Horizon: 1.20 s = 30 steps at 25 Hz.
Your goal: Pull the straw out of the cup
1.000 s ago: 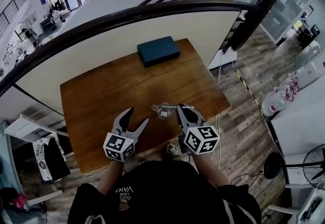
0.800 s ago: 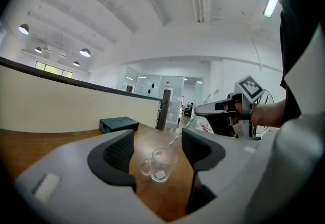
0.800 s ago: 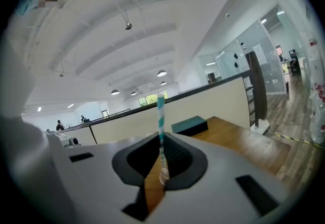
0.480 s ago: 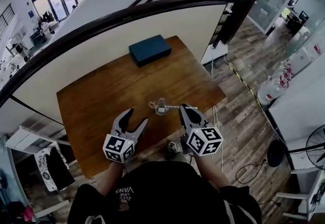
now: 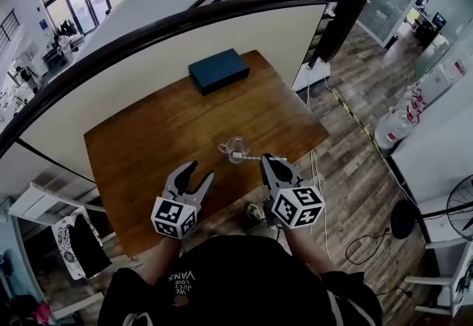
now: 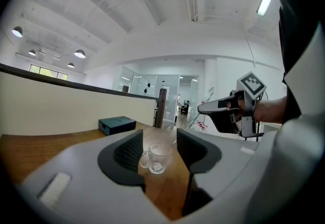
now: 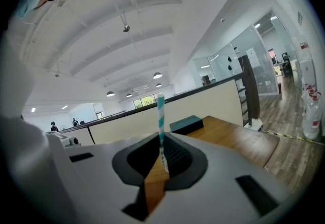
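A clear glass cup (image 5: 235,148) with a handle stands on the wooden table (image 5: 148,140) near its front edge. My right gripper (image 5: 269,161) is just right of the cup, shut on a teal-and-white striped straw (image 7: 160,116) that stands upright between its pads. In the head view the straw (image 5: 251,157) runs from the gripper toward the cup's near rim. My left gripper (image 5: 199,171) is left of the cup and short of it. Its jaws have just been closing but stand open with nothing between them. In the left gripper view the cup (image 6: 156,157) shows ahead with no straw standing in it.
A dark blue box (image 5: 218,70) lies at the table's far side, against a cream partition with a dark curved rail (image 5: 185,18). The table's right edge drops to a wooden floor (image 5: 347,140) with a cable on it.
The right gripper has drawn slightly away from the cup with the straw in it. The left gripper's jaws stand narrower than before.
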### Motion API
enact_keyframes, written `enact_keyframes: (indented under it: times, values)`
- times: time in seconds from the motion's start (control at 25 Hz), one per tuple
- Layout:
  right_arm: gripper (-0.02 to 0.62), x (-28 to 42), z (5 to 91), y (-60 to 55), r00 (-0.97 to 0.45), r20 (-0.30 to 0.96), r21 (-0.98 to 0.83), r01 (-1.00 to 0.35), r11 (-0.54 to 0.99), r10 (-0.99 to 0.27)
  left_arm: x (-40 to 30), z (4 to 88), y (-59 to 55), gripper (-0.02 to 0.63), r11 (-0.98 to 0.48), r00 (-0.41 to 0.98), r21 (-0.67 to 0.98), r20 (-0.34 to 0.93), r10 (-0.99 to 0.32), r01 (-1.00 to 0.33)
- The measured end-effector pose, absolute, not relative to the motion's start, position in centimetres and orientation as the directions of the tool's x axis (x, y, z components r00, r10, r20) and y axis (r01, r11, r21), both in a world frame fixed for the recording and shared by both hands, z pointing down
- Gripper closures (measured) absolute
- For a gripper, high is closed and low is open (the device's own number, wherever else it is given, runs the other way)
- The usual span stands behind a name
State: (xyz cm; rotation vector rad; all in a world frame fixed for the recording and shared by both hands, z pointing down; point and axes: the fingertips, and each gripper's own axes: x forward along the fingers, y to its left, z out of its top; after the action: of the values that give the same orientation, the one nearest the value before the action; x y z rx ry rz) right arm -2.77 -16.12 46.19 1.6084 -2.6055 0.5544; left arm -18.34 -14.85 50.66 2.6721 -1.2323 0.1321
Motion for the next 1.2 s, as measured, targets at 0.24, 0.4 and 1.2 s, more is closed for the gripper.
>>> enact_keyframes:
  times: [0.24, 0.4, 1.2]
  values:
    - [0.561, -3.8, 46.9, -14.8, -0.482, 0.217, -0.289, -0.862, 0.416, -0.849, -19.2, 51.0, -13.3, 0.513, -0.621, 0.633, 0.123, 0.157, -0.758, -0.775]
    - [0.561, -4.8, 47.5, -14.0, -0.495, 0.228, -0.294, -0.856, 0.425, -0.839, -20.1, 51.3, -12.5, 0.560, -0.603, 0.614, 0.120, 0.162, -0.772, -0.789]
    - [0.561, -6.6, 49.0, -13.1, -0.511, 0.267, -0.281, -0.852, 0.441, -0.817, -21.8, 52.1, -10.8, 0.594, -0.574, 0.589, 0.134, 0.183, -0.787, -0.808]
